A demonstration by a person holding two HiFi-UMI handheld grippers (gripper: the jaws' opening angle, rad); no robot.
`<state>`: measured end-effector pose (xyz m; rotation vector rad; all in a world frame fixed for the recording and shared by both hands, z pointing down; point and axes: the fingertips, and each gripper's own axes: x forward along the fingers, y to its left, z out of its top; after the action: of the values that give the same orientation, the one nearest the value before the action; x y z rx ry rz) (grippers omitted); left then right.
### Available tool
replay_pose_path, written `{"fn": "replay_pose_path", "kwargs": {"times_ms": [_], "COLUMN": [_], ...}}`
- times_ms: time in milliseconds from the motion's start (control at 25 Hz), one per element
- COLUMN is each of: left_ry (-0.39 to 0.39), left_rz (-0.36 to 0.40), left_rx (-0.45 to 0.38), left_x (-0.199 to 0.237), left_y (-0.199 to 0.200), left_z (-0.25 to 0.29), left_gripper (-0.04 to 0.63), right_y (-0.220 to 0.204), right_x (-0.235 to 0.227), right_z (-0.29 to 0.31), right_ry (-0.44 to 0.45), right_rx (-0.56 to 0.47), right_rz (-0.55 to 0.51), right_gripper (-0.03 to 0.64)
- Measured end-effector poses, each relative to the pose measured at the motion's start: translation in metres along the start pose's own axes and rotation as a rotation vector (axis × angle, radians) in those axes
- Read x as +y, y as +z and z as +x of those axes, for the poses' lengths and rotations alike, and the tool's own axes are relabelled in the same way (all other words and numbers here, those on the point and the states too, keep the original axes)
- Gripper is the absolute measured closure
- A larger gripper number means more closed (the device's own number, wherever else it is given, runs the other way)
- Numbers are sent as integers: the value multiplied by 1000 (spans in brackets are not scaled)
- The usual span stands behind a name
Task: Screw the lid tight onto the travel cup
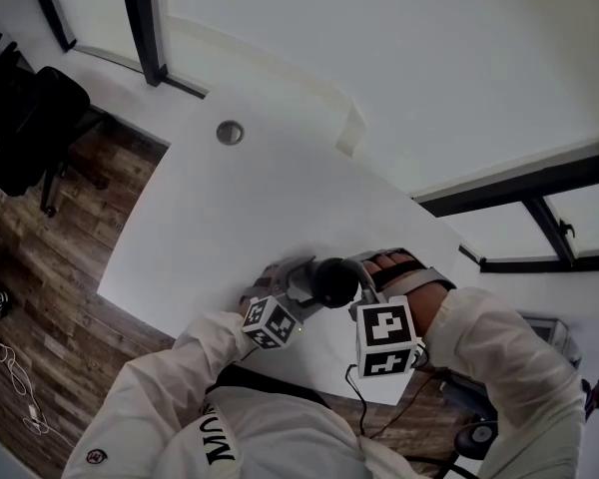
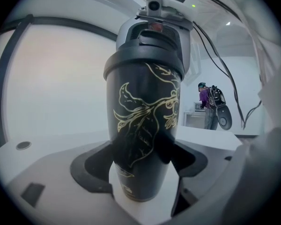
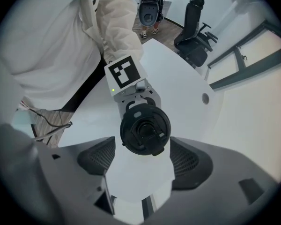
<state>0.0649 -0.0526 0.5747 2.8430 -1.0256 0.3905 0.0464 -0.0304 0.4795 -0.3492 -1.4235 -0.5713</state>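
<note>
Travel cup (image 2: 143, 125): black tapered tumbler with a gold leaf-and-bird drawing, held upright, its long axis vertical and crosswise to the left fingers. Left gripper (image 2: 143, 153): jaws closed on the lower body, one pad against either flank; whether the base rests on the white table (image 1: 240, 198) cannot be told. Lid (image 3: 145, 130): black round plastic screw cap with flip spout, seated on the cup's mouth, straight ahead of the right fingers and centred between their tips. Right gripper (image 3: 143, 144): pointing down along the cup's axis, jaws wide yet bearing on opposite sides of the lid's rim. Judgement: the turning falls to the right hand, twisting about that shared axis, while the left hand braces.
</note>
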Motion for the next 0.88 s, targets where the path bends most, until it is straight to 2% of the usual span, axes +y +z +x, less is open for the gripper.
{"fn": "replay_pose_path", "kwargs": {"times_ms": [200,560,800,880], "left_ry": [-5,-7,-17,-18], "left_rz": [2,17,25,27], "left_rx": [5,58,105,117], "left_x": [-2,-3,-8,-9], "left_y": [1,-2,-1,-2], "left_z": [0,-9,-3,-1], "left_gripper": [225,225,225,225], "right_y": [-6,-13,-8,-4], "right_x": [2,18,20,22], "right_z": [-12,-13,-15,-13], "right_ry": [-32,-88,-152,-130], "right_rx": [-50,-108,-163,-167], "right_rz": [100,207,208,187], "right_gripper": [242,242,244,244]}}
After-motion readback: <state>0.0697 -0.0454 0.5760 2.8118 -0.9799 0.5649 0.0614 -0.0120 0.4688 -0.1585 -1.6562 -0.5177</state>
